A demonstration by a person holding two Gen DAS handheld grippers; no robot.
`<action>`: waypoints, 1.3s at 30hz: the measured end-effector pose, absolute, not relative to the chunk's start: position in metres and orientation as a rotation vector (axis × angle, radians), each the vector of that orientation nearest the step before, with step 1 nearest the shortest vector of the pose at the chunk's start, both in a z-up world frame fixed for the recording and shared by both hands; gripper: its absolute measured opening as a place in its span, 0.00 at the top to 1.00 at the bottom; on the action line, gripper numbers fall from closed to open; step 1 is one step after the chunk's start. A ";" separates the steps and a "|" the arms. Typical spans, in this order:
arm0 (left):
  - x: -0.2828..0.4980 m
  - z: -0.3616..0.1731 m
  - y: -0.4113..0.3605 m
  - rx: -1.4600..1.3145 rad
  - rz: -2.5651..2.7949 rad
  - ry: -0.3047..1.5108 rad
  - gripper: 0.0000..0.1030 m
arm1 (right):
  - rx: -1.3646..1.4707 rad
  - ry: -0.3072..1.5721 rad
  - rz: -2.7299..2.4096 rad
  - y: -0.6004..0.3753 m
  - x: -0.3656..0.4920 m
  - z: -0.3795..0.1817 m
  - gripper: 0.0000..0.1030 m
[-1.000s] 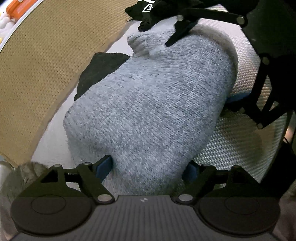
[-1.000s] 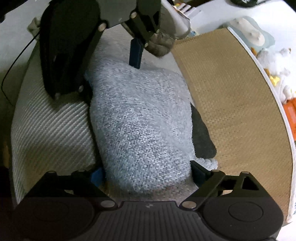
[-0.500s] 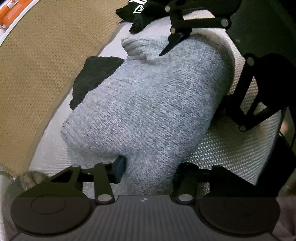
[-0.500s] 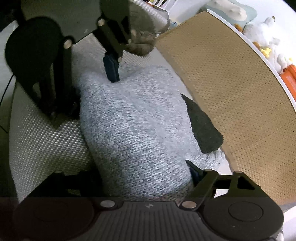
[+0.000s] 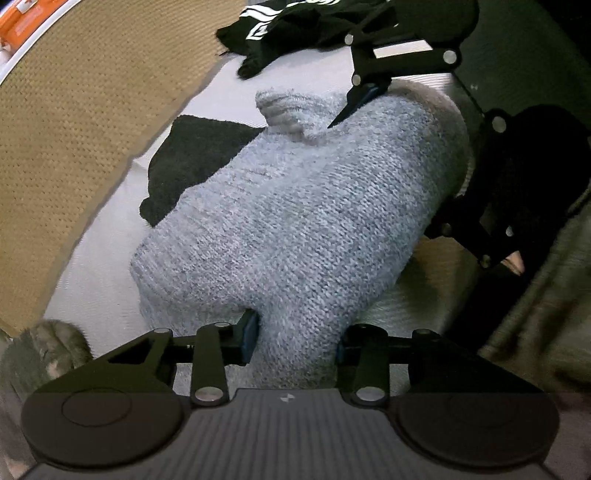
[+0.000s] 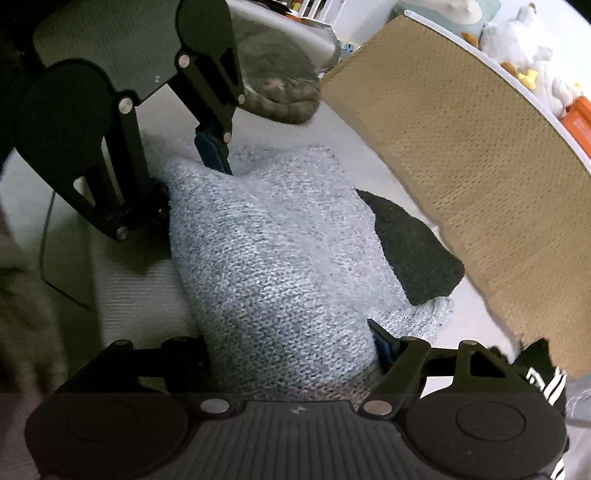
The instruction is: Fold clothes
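A folded grey knit sweater [image 5: 295, 214] is held up between both grippers over a pale surface; it also shows in the right wrist view [image 6: 280, 258]. My left gripper [image 5: 295, 338] is shut on its near end, jaws pinching the bunched knit. My right gripper [image 6: 291, 354] is shut on the opposite end. Each gripper shows in the other's view, the right one [image 5: 399, 107] at the far end of the sweater, the left one [image 6: 184, 173] likewise. A ribbed cuff [image 5: 284, 110] sticks out near the right gripper.
A dark folded cloth [image 5: 192, 162] lies under the sweater's side. A black garment with white stripes [image 5: 295, 29] lies beyond. A tan woven mat [image 6: 472, 147] borders the surface. A grey furry item [image 6: 280, 88] sits behind the left gripper.
Both grippers have closed in on the sweater's ends and lifted it off the woven white surface. The sweater has bunched narrower between them.
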State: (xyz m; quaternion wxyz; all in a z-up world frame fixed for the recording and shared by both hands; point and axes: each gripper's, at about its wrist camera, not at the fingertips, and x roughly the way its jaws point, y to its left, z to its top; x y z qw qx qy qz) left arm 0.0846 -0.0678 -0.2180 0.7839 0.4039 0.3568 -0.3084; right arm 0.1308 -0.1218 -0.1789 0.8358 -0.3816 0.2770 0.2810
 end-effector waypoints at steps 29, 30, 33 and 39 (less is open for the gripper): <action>0.099 -0.125 -0.075 0.914 -0.758 0.656 0.60 | -0.473 0.749 0.685 -0.167 0.193 -0.070 0.24; 0.104 -0.123 -0.075 0.907 -0.762 0.648 0.60 | -0.442 0.770 0.693 -0.173 0.201 -0.069 0.24; 0.113 -0.117 -0.075 0.884 -0.750 0.607 0.53 | -0.340 0.831 0.717 -0.193 0.217 -0.067 0.23; 0.132 -0.111 -0.080 0.861 -0.670 0.548 0.53 | -0.216 0.882 0.694 -0.215 0.253 -0.070 0.22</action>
